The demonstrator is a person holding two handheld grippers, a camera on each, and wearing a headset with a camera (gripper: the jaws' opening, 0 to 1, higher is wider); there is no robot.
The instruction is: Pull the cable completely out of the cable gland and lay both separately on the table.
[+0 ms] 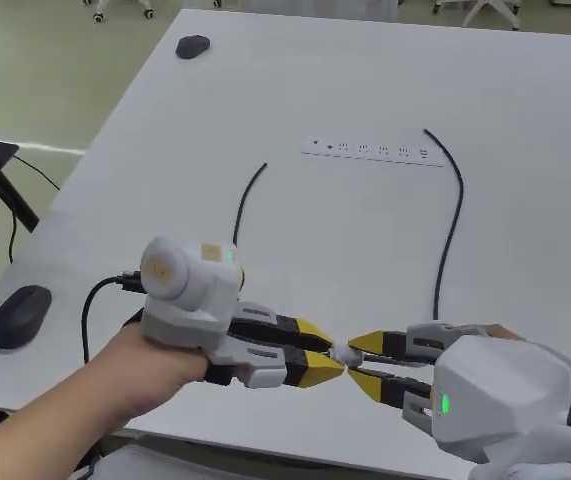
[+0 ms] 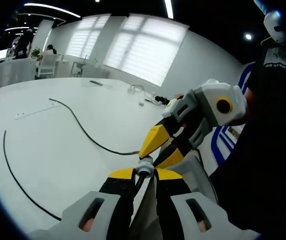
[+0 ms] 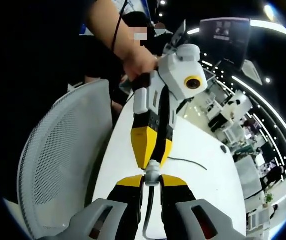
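Low over the table's near edge, a small grey-white cable gland (image 1: 343, 352) hangs between the two grippers, which meet tip to tip. My left gripper (image 1: 331, 362) comes from the left and is shut on the gland (image 2: 144, 167). A dark cable (image 2: 137, 186) runs back between its jaws. My right gripper (image 1: 357, 358) comes from the right and is shut on the cable (image 3: 150, 210) just behind the gland (image 3: 153, 172). In the right gripper view the left gripper (image 3: 152, 161) pinches the gland's far end. In the left gripper view the right gripper (image 2: 151, 159) closes in on the gland from the upper right.
Two loose black cables (image 1: 248, 205) (image 1: 450, 215) lie mid-table, with a white power strip (image 1: 370, 151) behind them. One dark mouse (image 1: 22, 315) rests at the near left, another (image 1: 193, 45) far back. A white mesh chair (image 3: 62, 150) stands beside the table.
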